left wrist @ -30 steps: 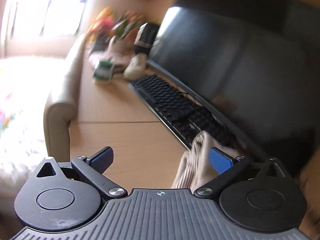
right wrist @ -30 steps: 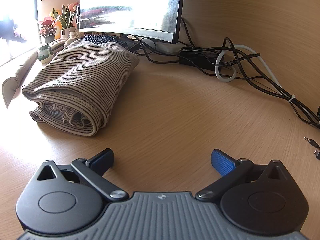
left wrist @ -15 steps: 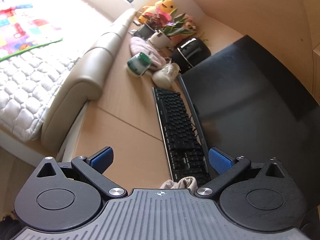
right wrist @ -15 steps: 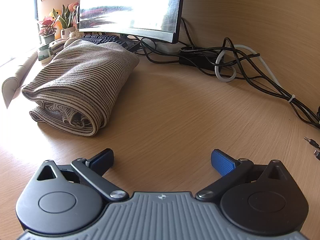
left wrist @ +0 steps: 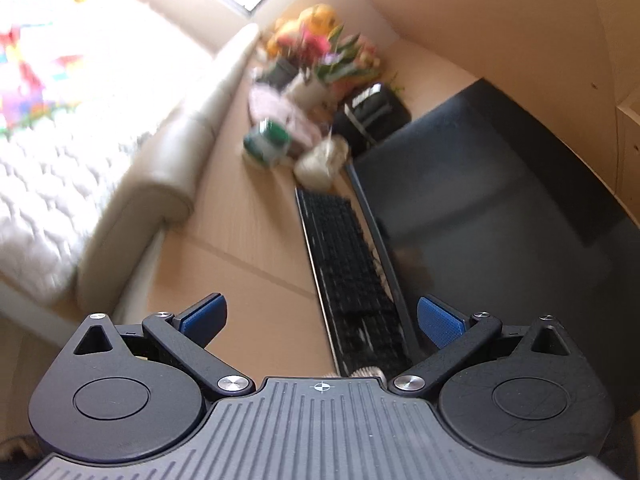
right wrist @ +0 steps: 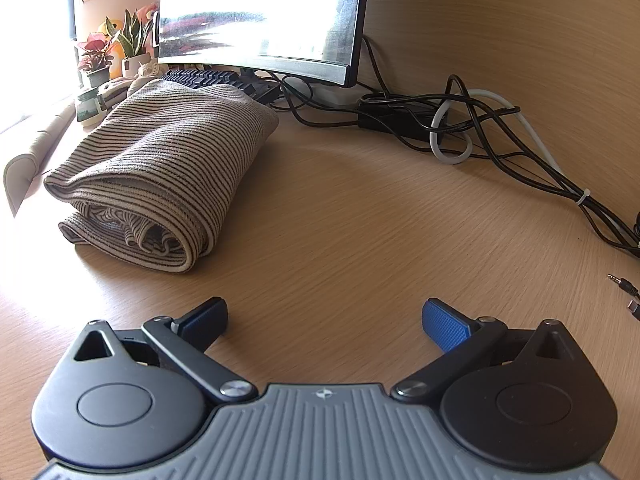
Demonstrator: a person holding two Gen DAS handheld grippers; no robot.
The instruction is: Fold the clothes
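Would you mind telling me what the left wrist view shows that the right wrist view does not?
Only the left wrist view shows the white quilted bedding and the open left tool. Only the right wrist view shows the folded striped garment, the cable tangle and the open right tool. Both show the keyboard, monitor, plants and wooden desk.

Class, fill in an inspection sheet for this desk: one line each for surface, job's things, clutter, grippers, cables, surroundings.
Surface: wooden desk, bare in front of the right gripper.
Job's things: striped garment folded into a bundle, lying untouched.
Clutter: keyboard, monitor, potted plants, green-lidded jar.
Grippers: left gripper open, empty; right gripper open, empty.
Cables: tangled black cables with a white cable; loose audio plug.
Surroundings: quilted bed beside the desk.
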